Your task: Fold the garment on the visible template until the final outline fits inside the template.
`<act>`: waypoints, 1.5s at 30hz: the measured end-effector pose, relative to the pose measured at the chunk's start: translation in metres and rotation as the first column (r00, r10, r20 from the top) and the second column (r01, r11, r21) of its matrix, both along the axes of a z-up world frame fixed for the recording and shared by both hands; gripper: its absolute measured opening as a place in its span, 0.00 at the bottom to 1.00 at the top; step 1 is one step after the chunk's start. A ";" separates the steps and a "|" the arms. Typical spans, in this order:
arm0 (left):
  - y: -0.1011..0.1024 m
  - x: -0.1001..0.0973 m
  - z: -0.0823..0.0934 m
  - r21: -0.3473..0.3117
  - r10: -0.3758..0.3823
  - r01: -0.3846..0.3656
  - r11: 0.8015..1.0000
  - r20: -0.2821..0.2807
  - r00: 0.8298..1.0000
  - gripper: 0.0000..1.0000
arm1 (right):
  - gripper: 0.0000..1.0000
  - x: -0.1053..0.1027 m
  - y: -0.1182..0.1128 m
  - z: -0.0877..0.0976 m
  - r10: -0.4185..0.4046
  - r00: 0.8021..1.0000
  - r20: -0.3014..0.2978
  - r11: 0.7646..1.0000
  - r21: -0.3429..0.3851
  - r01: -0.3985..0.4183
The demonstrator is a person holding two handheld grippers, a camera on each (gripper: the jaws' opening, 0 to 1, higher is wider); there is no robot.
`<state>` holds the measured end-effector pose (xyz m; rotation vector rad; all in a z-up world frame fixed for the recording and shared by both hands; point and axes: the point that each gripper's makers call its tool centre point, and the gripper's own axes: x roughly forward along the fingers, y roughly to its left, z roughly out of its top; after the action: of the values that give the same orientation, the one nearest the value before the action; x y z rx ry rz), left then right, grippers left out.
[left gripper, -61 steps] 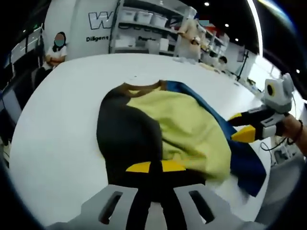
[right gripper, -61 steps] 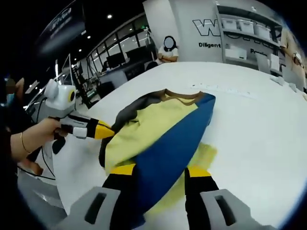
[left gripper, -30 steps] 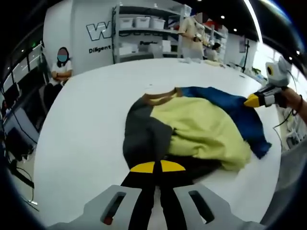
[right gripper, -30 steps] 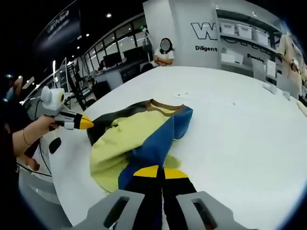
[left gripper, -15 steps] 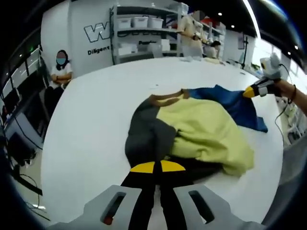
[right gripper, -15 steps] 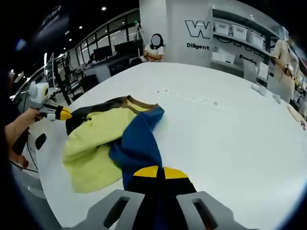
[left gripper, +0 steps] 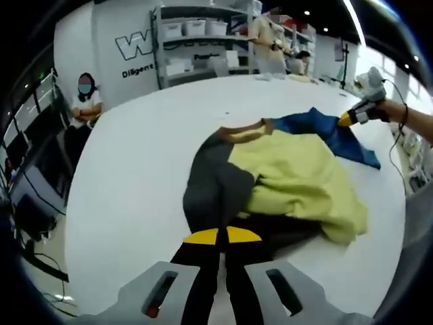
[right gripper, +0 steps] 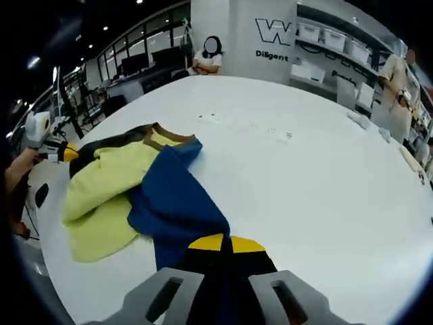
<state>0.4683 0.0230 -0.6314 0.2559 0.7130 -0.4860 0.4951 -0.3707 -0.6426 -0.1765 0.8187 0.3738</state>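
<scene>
A garment with dark grey, pale yellow and blue panels and a brown collar [left gripper: 240,131] lies crumpled on the white table [left gripper: 135,169]. My left gripper [left gripper: 222,235] is shut on its dark grey part [left gripper: 216,189], low in the left gripper view. The right gripper [left gripper: 345,119] shows at the right there, pinching the blue part [left gripper: 318,125]. In the right gripper view my right gripper [right gripper: 226,242] is shut on the blue part [right gripper: 177,200]. The left gripper [right gripper: 65,153] shows at the far left, at the dark edge. The yellow panel [right gripper: 108,183] lies bunched between them.
Faint small marks [right gripper: 243,126] dot the table beyond the collar. A seated person [left gripper: 84,101] is past the table's far edge. Shelves with boxes [left gripper: 196,40] and a standing person [right gripper: 396,74] are behind. The table's near edge [right gripper: 47,271] curves close to the garment.
The right gripper has drawn the blue part out and away from the left gripper, which keeps its hold on the grey part. The garment is spreading wider across the table.
</scene>
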 end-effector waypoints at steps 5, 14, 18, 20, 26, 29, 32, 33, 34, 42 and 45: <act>0.010 0.004 -0.002 0.041 0.000 0.000 0.999 -0.005 1.000 0.00 | 0.00 0.005 -0.014 -0.005 -0.034 0.999 -0.024 0.999 -0.024 0.034; 0.017 0.009 -0.007 0.040 0.004 -0.003 0.999 -0.023 1.000 0.00 | 0.00 0.020 -0.032 -0.007 -0.047 0.998 -0.038 0.996 -0.077 0.044; 0.020 0.010 -0.010 0.049 0.004 -0.002 0.999 -0.038 0.999 0.00 | 0.00 0.025 -0.039 -0.009 -0.055 0.997 -0.050 0.993 -0.103 0.050; 0.022 0.011 -0.011 0.051 0.011 -0.008 0.999 -0.044 0.999 0.00 | 0.00 0.028 -0.042 -0.009 -0.058 0.997 -0.053 0.993 -0.104 0.052; 0.031 0.016 -0.010 0.050 0.030 -0.027 0.998 -0.050 0.998 0.00 | 0.00 0.032 -0.050 -0.010 -0.048 0.997 -0.057 0.989 -0.144 0.039; 0.036 0.018 -0.010 0.081 0.024 -0.020 0.996 -0.051 0.998 0.00 | 0.00 0.036 -0.056 -0.010 -0.053 0.998 -0.046 0.988 -0.150 0.046; 0.041 0.019 -0.009 0.102 0.023 -0.018 0.995 -0.056 0.998 0.00 | 0.00 0.036 -0.061 -0.012 -0.055 0.997 -0.049 0.987 -0.156 0.047; 0.042 0.019 -0.008 0.103 0.022 -0.016 0.995 -0.058 0.998 0.00 | 0.00 0.036 -0.062 -0.013 -0.050 0.998 -0.049 0.986 -0.160 0.042; 0.043 0.020 -0.008 0.102 0.021 -0.015 0.995 -0.059 0.998 0.00 | 0.00 0.037 -0.063 -0.013 -0.047 0.998 -0.048 0.986 -0.160 0.039; 0.060 0.027 -0.009 0.139 0.028 -0.017 0.990 -0.078 0.997 0.00 | 0.00 0.042 -0.069 -0.017 -0.070 0.996 -0.057 0.984 -0.167 0.060; 0.067 0.033 -0.009 0.133 0.052 -0.041 0.990 -0.078 0.996 0.00 | 0.00 0.042 -0.071 -0.017 -0.070 0.996 -0.058 0.983 -0.173 0.059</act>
<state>0.5010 0.0902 -0.6407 0.3438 0.8304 -0.4069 0.5372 -0.4413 -0.6599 -0.2988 0.9175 0.2488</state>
